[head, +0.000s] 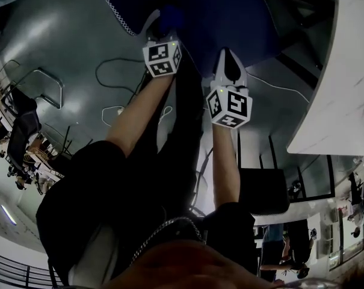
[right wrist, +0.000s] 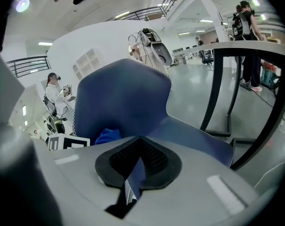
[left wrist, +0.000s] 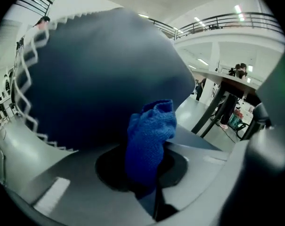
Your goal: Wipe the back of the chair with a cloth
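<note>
The left gripper (left wrist: 147, 173) is clamped on a blue knitted cloth (left wrist: 150, 142); the cloth stands bunched up out of the jaws, its top edge over the dark blue back of the chair (left wrist: 100, 74), which fills that view from nine to one o'clock; whether cloth and chair back actually touch I cannot tell. The chair's edge carries a white zigzag stitch (left wrist: 27, 88).

The right gripper (right wrist: 135, 173) has its jaws drawn together with nothing between them; past them the chair shows whole, back upright at eleven o'clock and seat running out toward four o'clock; the cloth is a small blue lump at nine o'clock, low against the chair back, just beside the left gripper's marker cube (right wrist: 67, 141).

In the head view both arms reach toward twelve o'clock, where the chair sits; the left gripper is at the chair's near edge, the right gripper just beside it at one o'clock and a little nearer the person.

The floor (head: 67, 35) is smooth grey and glossy, throwing back the ceiling lights; loose cables (head: 118, 77) lie across it at ten o'clock. A white table (head: 344, 71) on black legs stands at three o'clock, near the chair. The room is a large bright hall with white walls, strip lights and a railed upper gallery (left wrist: 227, 20); people (right wrist: 248, 13) stand by the table's far side, and another person (right wrist: 55, 95) is well apart at nine o'clock in the right gripper view.
</note>
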Demonstrator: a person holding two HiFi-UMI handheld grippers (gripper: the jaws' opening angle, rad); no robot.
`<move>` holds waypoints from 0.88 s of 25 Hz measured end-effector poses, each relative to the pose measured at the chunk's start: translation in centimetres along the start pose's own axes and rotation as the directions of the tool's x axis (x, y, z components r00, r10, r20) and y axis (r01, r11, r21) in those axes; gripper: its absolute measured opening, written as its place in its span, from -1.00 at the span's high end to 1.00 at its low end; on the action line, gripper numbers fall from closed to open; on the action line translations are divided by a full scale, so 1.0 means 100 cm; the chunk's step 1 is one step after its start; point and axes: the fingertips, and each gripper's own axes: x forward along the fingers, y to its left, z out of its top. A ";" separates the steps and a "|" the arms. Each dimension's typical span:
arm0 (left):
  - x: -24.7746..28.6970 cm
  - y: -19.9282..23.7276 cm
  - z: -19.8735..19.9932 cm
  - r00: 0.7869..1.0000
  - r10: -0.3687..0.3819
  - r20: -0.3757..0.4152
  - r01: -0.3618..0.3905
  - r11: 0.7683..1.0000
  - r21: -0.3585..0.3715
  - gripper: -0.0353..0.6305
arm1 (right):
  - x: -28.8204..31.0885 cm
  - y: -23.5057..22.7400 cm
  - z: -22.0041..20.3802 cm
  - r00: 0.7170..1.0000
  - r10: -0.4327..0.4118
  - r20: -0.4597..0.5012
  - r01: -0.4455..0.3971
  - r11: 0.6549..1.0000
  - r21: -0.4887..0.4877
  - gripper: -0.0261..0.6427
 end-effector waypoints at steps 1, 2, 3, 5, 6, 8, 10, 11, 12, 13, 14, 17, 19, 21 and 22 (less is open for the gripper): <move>-0.008 -0.003 0.008 1.000 -0.008 0.016 0.008 1.000 0.002 0.74 | 0.000 0.003 0.002 1.000 0.003 0.003 -0.003 1.000 -0.001 0.91; -0.016 -0.004 0.017 0.999 -0.009 0.033 0.010 1.000 -0.006 0.74 | 0.001 0.006 0.004 1.000 0.007 0.006 -0.007 1.000 -0.001 0.91; -0.024 -0.004 0.027 0.999 -0.005 0.050 0.006 1.000 -0.022 0.74 | 0.002 0.009 0.006 1.000 0.010 0.009 -0.010 1.000 -0.002 0.91; -0.043 -0.001 0.052 0.996 0.014 0.086 -0.008 0.997 -0.072 0.74 | 0.003 0.016 0.010 1.000 0.015 0.014 -0.015 1.000 -0.005 0.91; -0.052 0.002 0.066 0.994 0.025 0.105 -0.015 0.995 -0.100 0.74 | 0.004 0.019 0.011 1.000 0.017 0.016 -0.017 1.000 -0.007 0.91; -0.067 0.008 0.090 0.990 0.046 0.137 -0.026 0.989 -0.145 0.74 | 0.005 0.025 0.014 1.000 0.021 0.018 -0.020 1.000 -0.013 0.91; -0.076 0.014 0.107 0.986 0.063 0.156 -0.035 0.983 -0.178 0.74 | 0.006 0.030 0.017 1.000 0.022 0.019 -0.022 1.000 -0.017 0.91; -0.080 0.016 0.115 0.984 0.068 0.166 -0.036 0.981 -0.191 0.74 | 0.006 0.033 0.018 1.000 0.023 0.020 -0.022 1.000 -0.019 0.91; -0.084 0.017 0.122 0.981 0.069 0.179 -0.032 0.979 -0.202 0.74 | 0.006 0.035 0.020 0.999 0.024 0.022 -0.024 0.999 -0.021 0.91; -0.088 0.018 0.130 0.979 0.068 0.194 -0.027 0.978 -0.207 0.75 | 0.005 0.038 0.022 0.999 0.027 0.023 -0.026 0.999 -0.023 0.91; -0.093 0.018 0.139 0.975 0.068 0.210 -0.023 0.978 -0.205 0.74 | 0.005 0.040 0.024 0.999 0.030 0.025 -0.029 0.999 -0.027 0.91; -0.106 0.025 0.158 0.965 0.078 0.252 -0.032 0.983 -0.181 0.75 | 0.003 0.047 0.027 0.999 0.036 0.023 -0.035 0.999 -0.036 0.91; -0.106 0.030 0.159 0.963 0.087 0.255 -0.046 0.986 -0.162 0.74 | 0.004 0.049 0.026 0.999 0.035 0.019 -0.034 0.999 -0.037 0.91; -0.100 0.034 0.152 0.966 0.094 0.243 -0.059 0.987 -0.148 0.75 | 0.006 0.049 0.025 0.999 0.032 0.016 -0.031 0.999 -0.035 0.91; -0.099 0.035 0.148 0.966 0.094 0.240 -0.063 0.989 -0.134 0.75 | 0.007 0.049 0.024 0.999 0.031 0.014 -0.030 0.999 -0.035 0.91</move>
